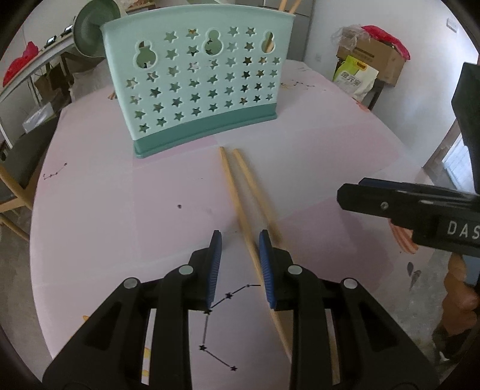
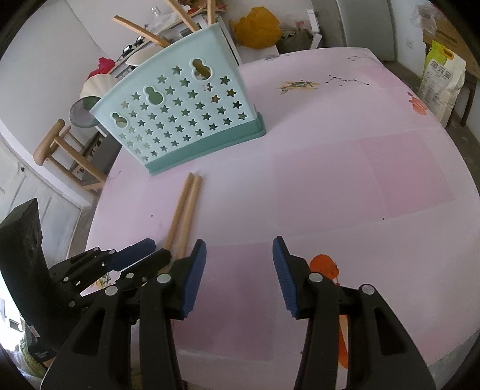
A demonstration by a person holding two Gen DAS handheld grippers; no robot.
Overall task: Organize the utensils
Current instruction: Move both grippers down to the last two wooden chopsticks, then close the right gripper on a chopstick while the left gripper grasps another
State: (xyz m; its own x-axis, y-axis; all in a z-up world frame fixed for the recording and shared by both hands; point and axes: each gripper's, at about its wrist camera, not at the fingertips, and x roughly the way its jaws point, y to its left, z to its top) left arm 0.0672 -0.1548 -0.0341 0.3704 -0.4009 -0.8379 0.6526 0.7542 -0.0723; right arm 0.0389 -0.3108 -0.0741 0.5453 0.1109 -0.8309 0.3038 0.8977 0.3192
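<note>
Two wooden chopsticks (image 1: 240, 192) lie on the pink table in front of a mint-green utensil holder (image 1: 198, 81) with star holes. My left gripper (image 1: 240, 240) is open; one chopstick passes between its blue pads, the other lies by the right pad, not clamped. In the right wrist view the chopsticks (image 2: 184, 210) lie left of centre below the holder (image 2: 180, 117), which has wooden utensils (image 2: 141, 28) sticking out. My right gripper (image 2: 239, 247) is open and empty over the table, right of the chopsticks. The left gripper (image 2: 141, 252) shows at lower left there.
The round pink table (image 1: 120, 210) carries constellation prints. A wooden chair (image 2: 60, 150) stands beyond the table's left edge. A cardboard box (image 1: 372, 57) and a rice bag (image 1: 354, 78) sit on the floor behind. The right gripper (image 1: 390, 204) juts in from the right.
</note>
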